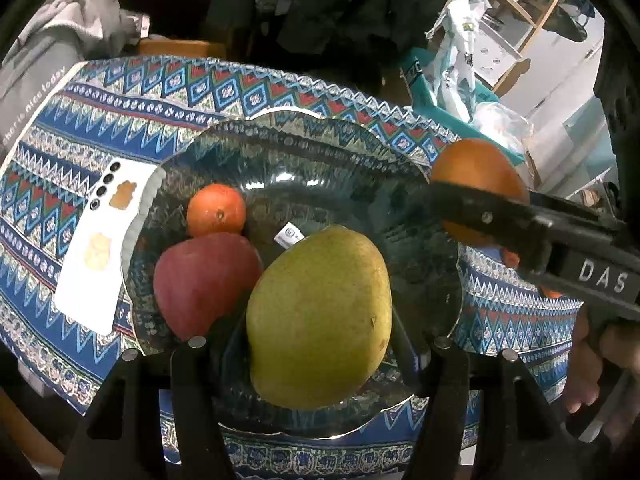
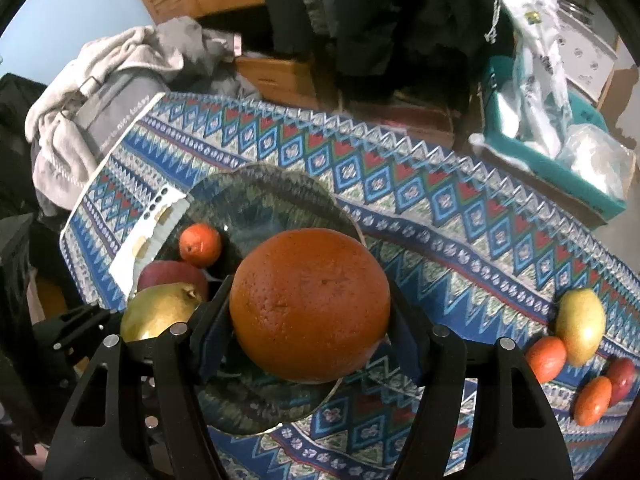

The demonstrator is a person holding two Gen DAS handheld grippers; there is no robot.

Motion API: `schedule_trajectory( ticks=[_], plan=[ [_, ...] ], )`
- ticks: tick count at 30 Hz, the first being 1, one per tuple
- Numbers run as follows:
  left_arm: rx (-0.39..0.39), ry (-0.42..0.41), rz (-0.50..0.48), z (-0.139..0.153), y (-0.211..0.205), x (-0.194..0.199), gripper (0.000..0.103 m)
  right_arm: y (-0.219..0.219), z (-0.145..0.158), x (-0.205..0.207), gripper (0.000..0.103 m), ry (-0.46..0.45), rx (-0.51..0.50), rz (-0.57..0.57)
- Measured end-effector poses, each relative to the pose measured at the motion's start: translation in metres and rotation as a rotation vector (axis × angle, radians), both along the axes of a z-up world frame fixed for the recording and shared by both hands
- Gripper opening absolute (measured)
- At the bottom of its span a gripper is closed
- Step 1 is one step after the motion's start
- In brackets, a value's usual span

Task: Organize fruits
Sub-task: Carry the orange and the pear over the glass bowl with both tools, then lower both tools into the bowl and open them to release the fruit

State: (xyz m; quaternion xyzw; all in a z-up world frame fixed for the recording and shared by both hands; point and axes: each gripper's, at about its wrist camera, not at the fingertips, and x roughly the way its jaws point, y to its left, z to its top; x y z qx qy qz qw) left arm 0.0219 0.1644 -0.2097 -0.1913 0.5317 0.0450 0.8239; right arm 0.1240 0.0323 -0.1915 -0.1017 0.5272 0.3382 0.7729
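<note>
The left hand-held gripper [image 1: 318, 344] is clamped on a green mango [image 1: 320, 316] over the dark glass plate [image 1: 304, 152], the chosen landmark on the patterned table [image 2: 460, 208]. On the plate lie a red apple [image 1: 204, 280] and a small orange [image 1: 216, 210], touching each other. The right hand-held gripper [image 2: 310, 340] grips a large orange [image 2: 310, 308] above the plate's right edge. Four more fruits [image 2: 580, 332] lie on the table well to the right of the plate; a white phone [image 1: 100, 248] lies just beside its left rim.
</note>
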Motion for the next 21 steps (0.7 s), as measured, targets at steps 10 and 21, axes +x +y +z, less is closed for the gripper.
schedule_trajectory(
  ticks=[10, 21],
  plan=[
    [-0.004, 0.044, -0.023, -0.011, -0.007, 0.003, 0.065, 0.004, -0.020, -0.004, 0.069, 0.039, -0.026, 0.017],
    [-0.023, 0.129, -0.007, -0.030, -0.008, 0.004, 0.064, 0.005, -0.028, -0.002, 0.070, 0.084, -0.014, 0.010]
  ],
)
